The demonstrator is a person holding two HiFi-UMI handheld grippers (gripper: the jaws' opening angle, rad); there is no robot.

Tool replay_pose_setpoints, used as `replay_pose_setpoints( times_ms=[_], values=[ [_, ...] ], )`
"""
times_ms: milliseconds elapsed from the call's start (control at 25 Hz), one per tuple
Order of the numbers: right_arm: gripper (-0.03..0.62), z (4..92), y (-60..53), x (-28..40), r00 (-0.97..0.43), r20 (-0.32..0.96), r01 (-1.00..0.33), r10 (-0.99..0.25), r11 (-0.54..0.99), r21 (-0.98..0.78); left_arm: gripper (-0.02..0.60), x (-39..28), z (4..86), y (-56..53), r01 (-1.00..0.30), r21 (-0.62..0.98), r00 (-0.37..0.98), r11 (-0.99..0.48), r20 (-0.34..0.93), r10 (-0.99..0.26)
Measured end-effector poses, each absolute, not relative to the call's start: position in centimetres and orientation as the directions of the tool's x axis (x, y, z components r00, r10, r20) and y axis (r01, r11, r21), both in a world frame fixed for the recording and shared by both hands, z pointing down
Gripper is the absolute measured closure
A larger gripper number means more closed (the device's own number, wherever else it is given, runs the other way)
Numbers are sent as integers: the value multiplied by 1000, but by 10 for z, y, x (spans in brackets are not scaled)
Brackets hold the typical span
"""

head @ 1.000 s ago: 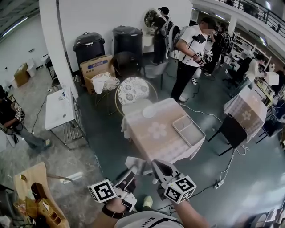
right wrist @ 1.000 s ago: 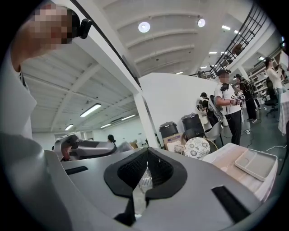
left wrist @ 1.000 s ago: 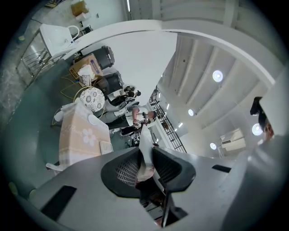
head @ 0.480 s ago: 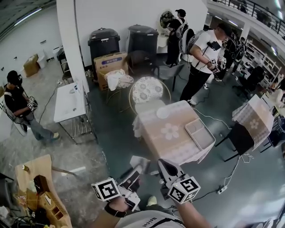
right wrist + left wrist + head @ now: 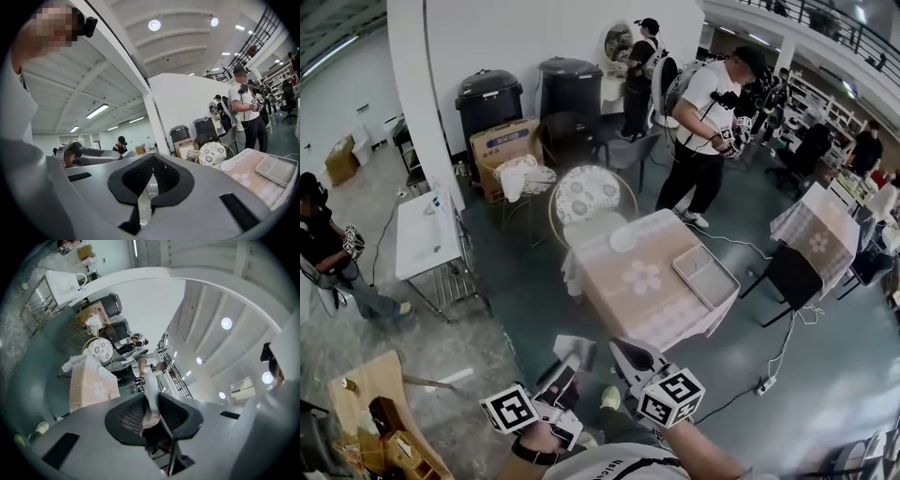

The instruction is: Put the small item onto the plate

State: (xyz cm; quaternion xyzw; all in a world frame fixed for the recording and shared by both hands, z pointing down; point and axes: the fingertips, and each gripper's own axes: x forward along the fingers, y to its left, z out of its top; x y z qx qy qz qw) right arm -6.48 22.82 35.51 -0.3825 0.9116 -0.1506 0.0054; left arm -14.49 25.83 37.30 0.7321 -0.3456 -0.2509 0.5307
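Note:
The small item [image 5: 575, 346], a thin whitish packet, is pinched in my left gripper [image 5: 569, 357], low in the head view. In the left gripper view, the packet [image 5: 151, 386] sticks out past the jaws of the left gripper [image 5: 152, 404]. My right gripper [image 5: 622, 351] is held beside it, and the right gripper [image 5: 152, 165] has its jaws together with nothing between them. The white plate [image 5: 623, 236] lies at the far end of the pink-clothed table [image 5: 619, 291], well ahead of both grippers. The same plate [image 5: 228, 164] appears in the right gripper view.
A pale tray [image 5: 703, 275] sits on the table's right side. A round floral-backed chair [image 5: 581, 192] stands behind the table. A black chair [image 5: 792, 277] and another clothed table [image 5: 820, 230] are to the right. People stand at the back, with a white table [image 5: 422, 234] to the left.
The head view has swung a little, so the table sits slightly differently in frame. Both grippers stay side by side. The left one keeps the packet.

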Motion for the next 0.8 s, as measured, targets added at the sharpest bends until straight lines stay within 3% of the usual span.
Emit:
replay_pose_setpoints(
  times_ms=[800],
  values=[
    [580, 369, 78, -22, -677, 108, -719, -728, 623, -308, 495, -96, 391, 104, -269, 942, 694, -199, 47, -718]
  ],
)
